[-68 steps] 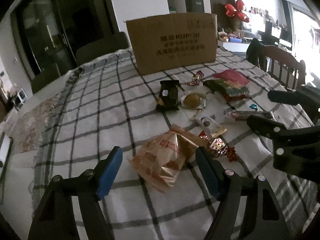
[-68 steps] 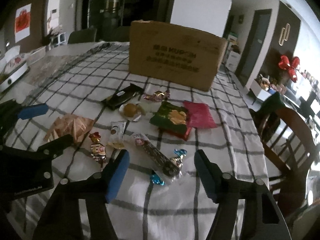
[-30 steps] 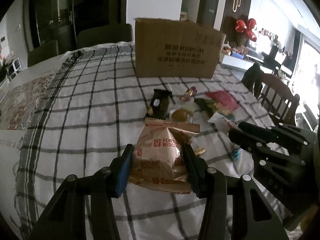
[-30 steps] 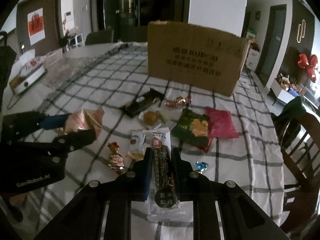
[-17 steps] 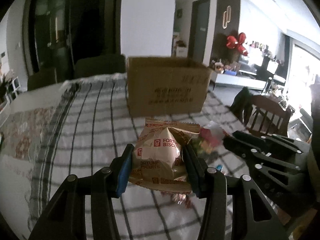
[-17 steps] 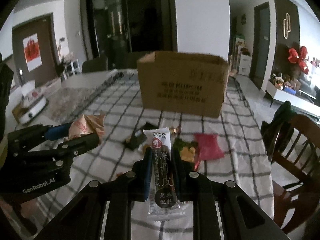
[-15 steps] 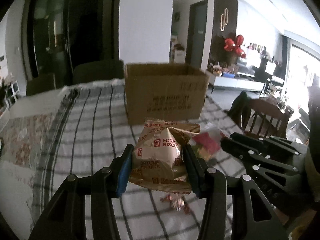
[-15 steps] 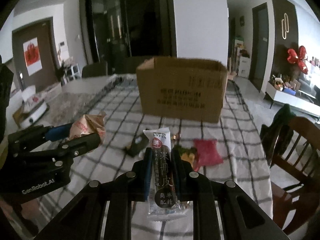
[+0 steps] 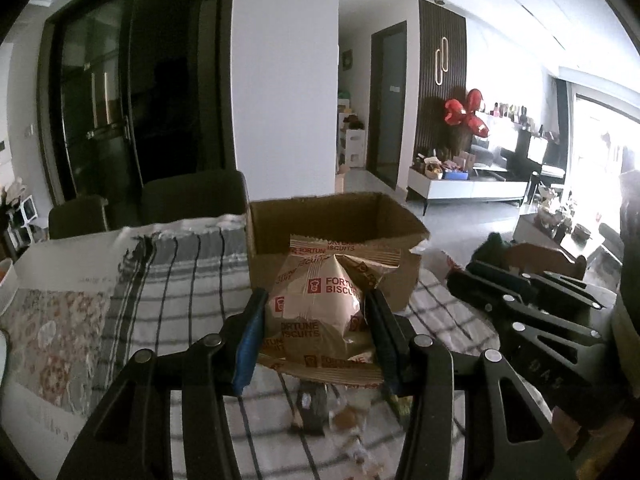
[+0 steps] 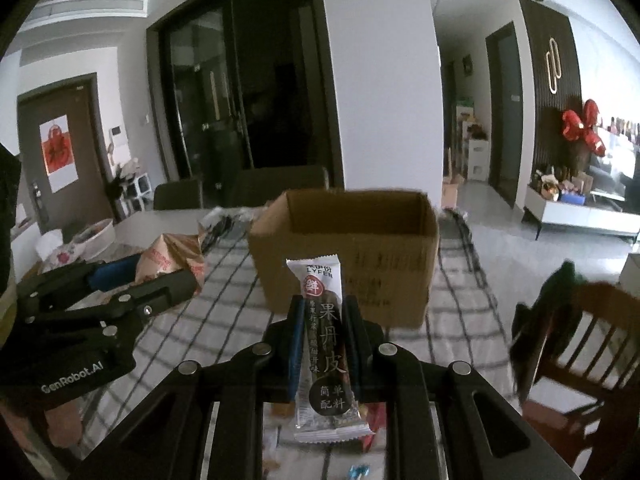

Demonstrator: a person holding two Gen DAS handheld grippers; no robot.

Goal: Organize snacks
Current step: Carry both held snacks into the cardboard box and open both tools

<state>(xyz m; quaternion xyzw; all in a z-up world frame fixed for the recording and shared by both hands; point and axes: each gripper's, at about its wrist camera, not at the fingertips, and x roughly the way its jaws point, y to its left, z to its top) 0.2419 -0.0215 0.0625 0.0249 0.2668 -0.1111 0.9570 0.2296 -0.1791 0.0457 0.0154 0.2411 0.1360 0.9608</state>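
Note:
My left gripper is shut on a tan Fortune Biscuits bag and holds it up in front of the open cardboard box. My right gripper is shut on a long white and brown snack bar, held up before the same box. The left gripper with its bag shows at the left of the right wrist view. The right gripper's black body shows at the right of the left wrist view. Loose snacks lie blurred on the checked tablecloth below.
A wooden chair with dark cloth on it stands at the table's right side. Dark chairs stand behind the table. A white bowl and clutter sit at the far left of the table.
Both grippers closed on their snacks, lifted them off the table and moved toward the box. The box's open top now shows, nearer and lower in view.

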